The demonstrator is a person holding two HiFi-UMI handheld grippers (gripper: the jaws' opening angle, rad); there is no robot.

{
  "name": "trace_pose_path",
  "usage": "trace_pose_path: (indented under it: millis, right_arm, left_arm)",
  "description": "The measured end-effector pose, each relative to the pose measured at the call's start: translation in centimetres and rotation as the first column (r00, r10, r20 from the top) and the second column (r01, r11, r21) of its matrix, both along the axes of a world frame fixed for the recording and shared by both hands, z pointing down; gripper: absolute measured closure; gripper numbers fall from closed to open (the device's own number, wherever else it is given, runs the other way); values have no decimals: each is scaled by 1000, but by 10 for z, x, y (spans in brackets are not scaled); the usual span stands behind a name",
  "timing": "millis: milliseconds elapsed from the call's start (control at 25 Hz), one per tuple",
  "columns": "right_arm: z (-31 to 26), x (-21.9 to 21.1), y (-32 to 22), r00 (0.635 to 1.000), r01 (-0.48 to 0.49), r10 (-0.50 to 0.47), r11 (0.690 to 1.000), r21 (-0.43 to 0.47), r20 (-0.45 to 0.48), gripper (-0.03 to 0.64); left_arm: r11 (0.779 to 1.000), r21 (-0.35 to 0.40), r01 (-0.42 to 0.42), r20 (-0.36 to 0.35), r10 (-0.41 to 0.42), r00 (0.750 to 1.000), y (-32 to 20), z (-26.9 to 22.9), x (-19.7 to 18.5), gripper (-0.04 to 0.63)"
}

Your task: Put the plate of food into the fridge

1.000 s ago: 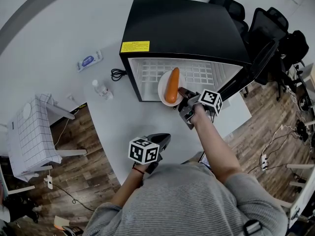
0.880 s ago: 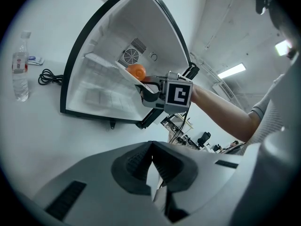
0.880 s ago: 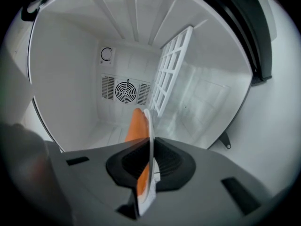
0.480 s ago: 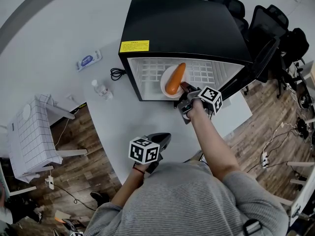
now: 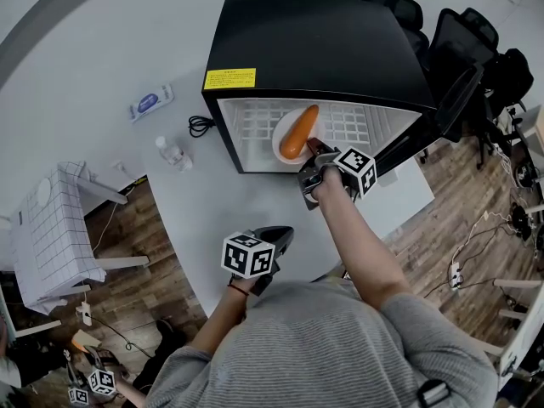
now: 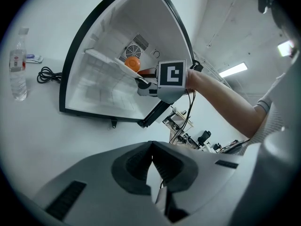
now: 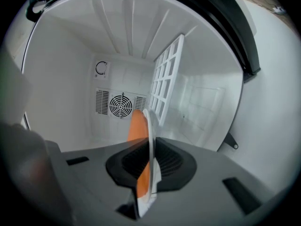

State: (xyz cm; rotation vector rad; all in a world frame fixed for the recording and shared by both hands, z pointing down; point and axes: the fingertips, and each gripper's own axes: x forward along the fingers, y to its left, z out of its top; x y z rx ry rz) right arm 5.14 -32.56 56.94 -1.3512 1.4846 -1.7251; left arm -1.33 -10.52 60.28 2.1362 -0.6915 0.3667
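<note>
A white plate [image 5: 286,139] with an orange carrot [image 5: 297,132] on it sits in the mouth of the open black mini fridge [image 5: 323,45]. My right gripper [image 5: 311,157] is shut on the plate's near rim. In the right gripper view the plate [image 7: 151,140] stands edge-on between the pads, the carrot [image 7: 137,126] to its left, the fridge's white interior beyond. My left gripper [image 5: 277,240] hovers low over the table's near edge, shut and empty [image 6: 151,161]. In the left gripper view the fridge [image 6: 113,36] and the plate [image 6: 131,66] lie ahead.
The fridge door [image 5: 433,126] hangs open to the right. A wire shelf [image 7: 165,79] and a fan grille [image 7: 121,105] line the inside. A water bottle [image 5: 172,154], a black cable [image 5: 201,127] and a wipes packet [image 5: 151,104] lie left of the fridge. Office chairs [image 5: 476,49] stand at the right.
My right gripper has carried the plate and carrot a little farther into the fridge opening. The left gripper has stayed where it was.
</note>
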Motion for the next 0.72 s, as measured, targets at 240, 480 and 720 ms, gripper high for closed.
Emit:
trace_pose_path:
  millis: [240,480,720]
  right_arm:
    - [1,1,-5,996,-90,90,996,-16,21,583]
    - [-1,0,-5,993,-118,119,993,-28,17,583]
    - [-1,0,-5,995,-96,96,995,-12,15,583]
  left_arm:
    - [1000,-4,3,21,-3,1000,-6,6,3,584]
    - [1000,-10,-6,40,6,999,-3,10,7,584]
    - [1000,-10,-9,40,9,999,-3,10,7,584]
